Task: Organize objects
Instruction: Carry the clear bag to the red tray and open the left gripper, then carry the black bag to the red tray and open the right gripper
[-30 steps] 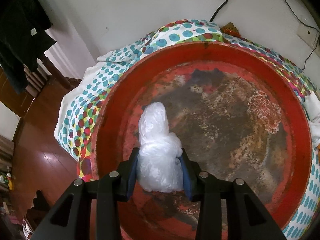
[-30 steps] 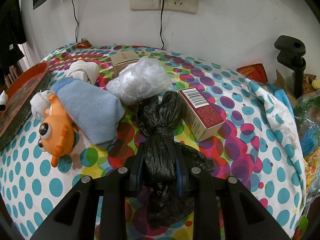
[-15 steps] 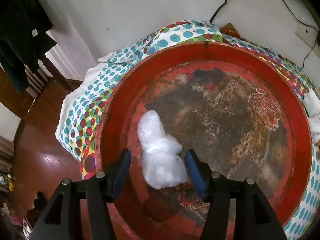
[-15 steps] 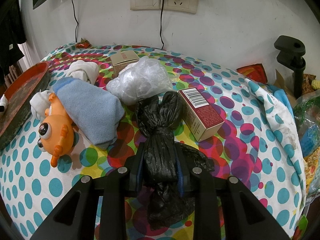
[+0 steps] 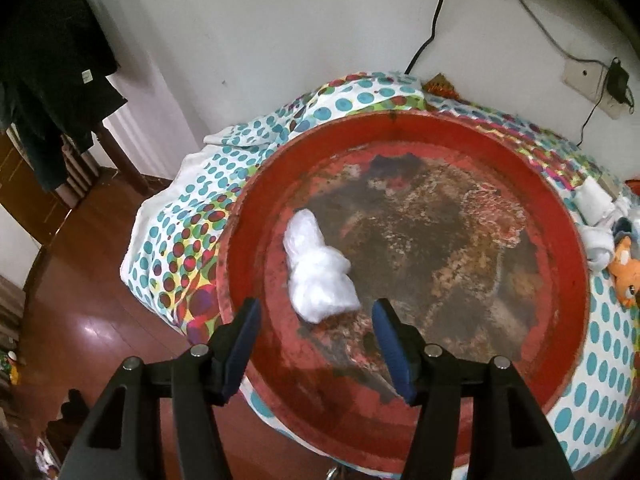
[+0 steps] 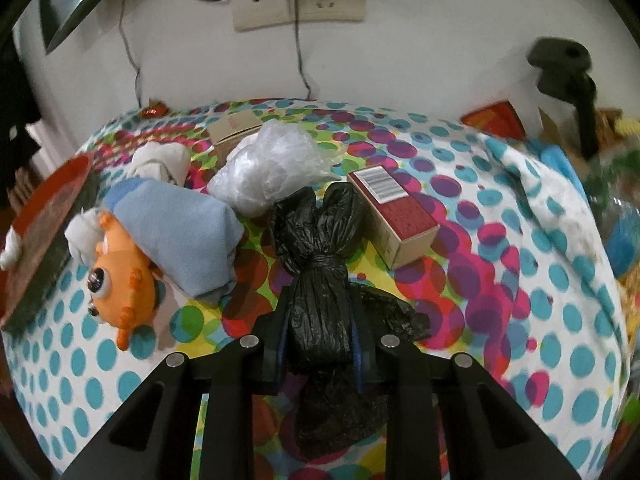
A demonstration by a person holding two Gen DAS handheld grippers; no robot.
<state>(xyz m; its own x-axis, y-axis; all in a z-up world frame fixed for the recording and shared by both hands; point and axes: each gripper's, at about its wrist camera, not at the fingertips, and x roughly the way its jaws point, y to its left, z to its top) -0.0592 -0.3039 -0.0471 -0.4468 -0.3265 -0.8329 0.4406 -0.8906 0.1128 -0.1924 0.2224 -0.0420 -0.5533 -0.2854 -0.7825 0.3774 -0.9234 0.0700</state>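
Left gripper jaws released, backed off crumpled white bag; right gripper jaws grasp knotted black bag.

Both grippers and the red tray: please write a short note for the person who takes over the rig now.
Left gripper: open, jaws just opened; it holds nothing and hangs over the red tray.
Right gripper: shut on the black bag, above the dotted cloth.
Done: the white bag lies in the tray, released.
Left: the black bag, and on the cloth the clear bag, blue towel, orange toy, red box, a second box and a white cloth. Probably all go into the tray.
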